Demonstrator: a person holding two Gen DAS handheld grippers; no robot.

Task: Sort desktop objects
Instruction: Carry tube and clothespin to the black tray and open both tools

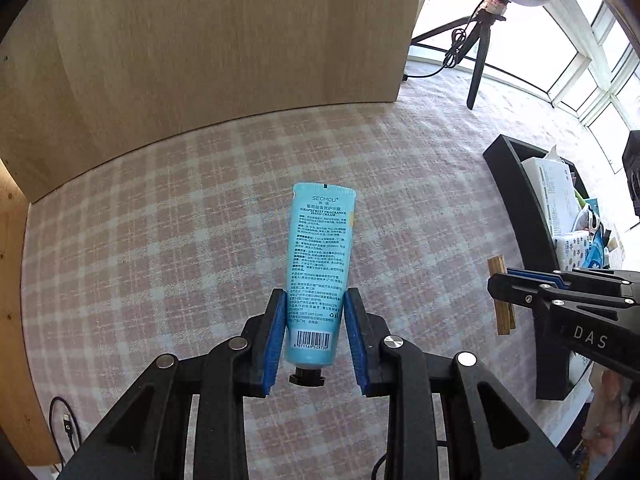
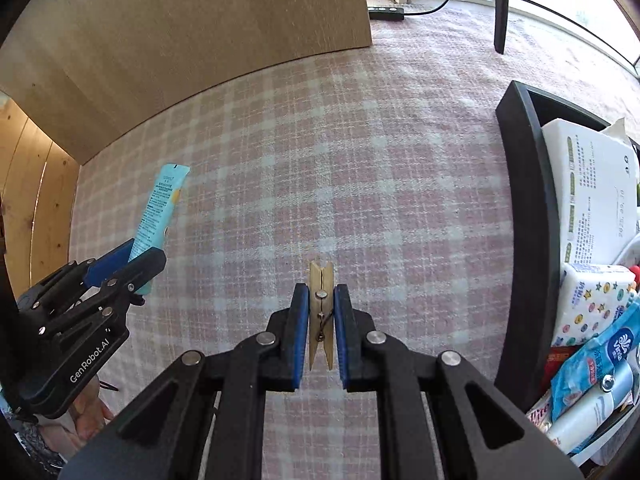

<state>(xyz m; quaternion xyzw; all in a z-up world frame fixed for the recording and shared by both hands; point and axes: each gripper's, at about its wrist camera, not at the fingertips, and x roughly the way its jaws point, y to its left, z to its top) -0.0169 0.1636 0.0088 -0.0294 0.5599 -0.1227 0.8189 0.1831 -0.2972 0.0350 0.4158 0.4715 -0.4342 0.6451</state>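
Observation:
My left gripper (image 1: 315, 300) is shut on a light blue hand cream tube (image 1: 318, 264), cap end toward the camera, held above the pink checked tablecloth. From the right wrist view the same tube (image 2: 158, 212) sticks up from the left gripper (image 2: 132, 256) at the left. My right gripper (image 2: 321, 292) is shut on a wooden clothespin (image 2: 321, 312), held upright between the blue pads. In the left wrist view the right gripper (image 1: 502, 284) and the clothespin (image 1: 502, 296) are at the right.
A black tray (image 2: 528, 208) at the right holds tissue packs, a white box and a spray bottle; it also shows in the left wrist view (image 1: 516, 192). A wooden panel (image 1: 200, 48) stands behind. A ring light tripod (image 1: 480, 60) stands far right.

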